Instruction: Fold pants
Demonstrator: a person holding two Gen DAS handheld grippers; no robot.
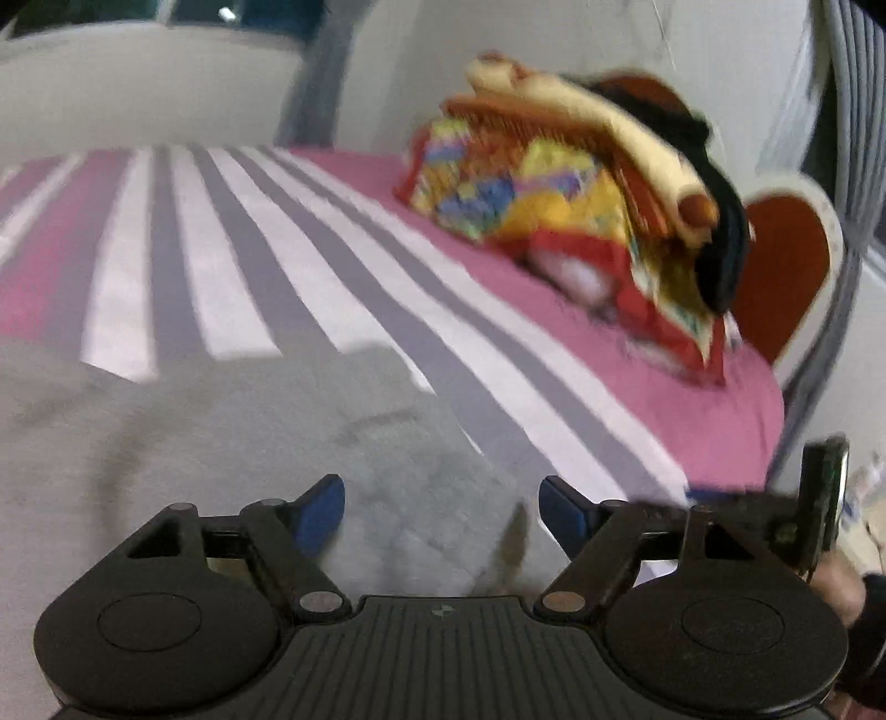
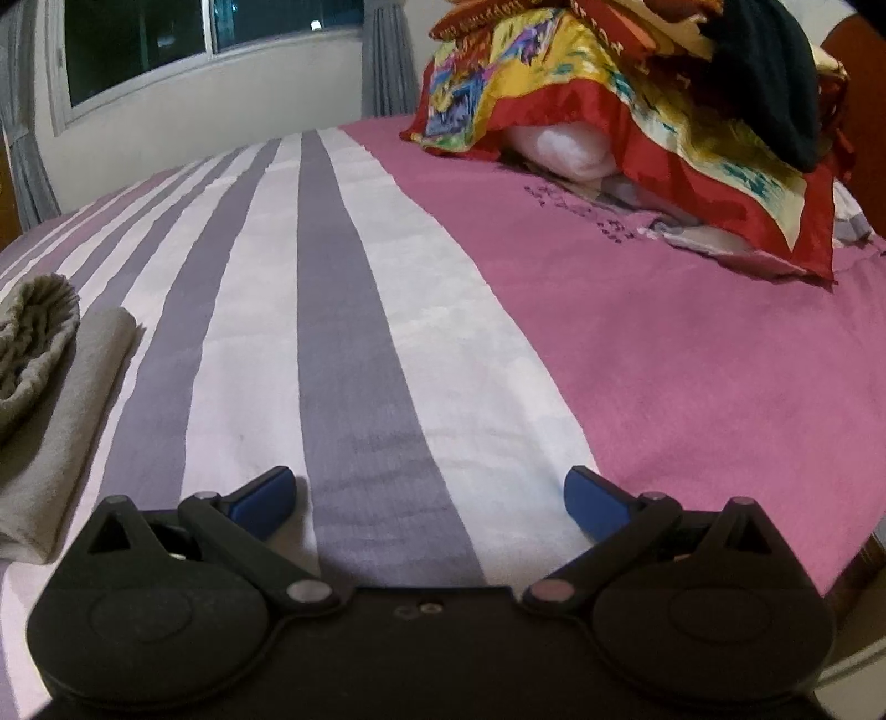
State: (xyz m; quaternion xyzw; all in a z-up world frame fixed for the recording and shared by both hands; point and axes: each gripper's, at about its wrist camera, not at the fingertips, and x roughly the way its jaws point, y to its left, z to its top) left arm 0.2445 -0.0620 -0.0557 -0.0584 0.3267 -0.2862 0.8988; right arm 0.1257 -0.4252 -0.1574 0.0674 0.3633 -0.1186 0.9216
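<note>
Nearest in the left wrist view, the left gripper [image 1: 441,512] hangs with its blue-padded fingers [image 1: 318,512] spread wide apart and nothing between them, directly above the grey pants [image 1: 221,443], which spread across the near left part of the bed; this view is blurred, so whether the pads touch the cloth cannot be told. At the near right edge of that view part of the right gripper [image 1: 819,509] shows, with a hand [image 1: 841,592] behind it. In the right wrist view the right gripper [image 2: 430,501] also stands wide open and empty, over a grey stripe of the bed sheet [image 2: 354,332], well apart from the pants [image 2: 50,399], which lie at the near left as a folded grey bundle with a gathered, ribbed part resting on top. The sheet carries white and grey stripes running from near to far on the left and a plain pink field on the right. Farther off on the pink side sits a pile of bedding [image 2: 637,94]: a bright red-bordered, yellow and blue patterned cloth draped over something white, with a dark garment [image 2: 769,83] lying on top. A red headboard [image 1: 786,266] with a pale rim rises at the far right behind the pile. At the far left, a dark window [image 2: 166,44] is set in a pale wall, with a grey curtain [image 2: 387,61] hanging just beside it.
</note>
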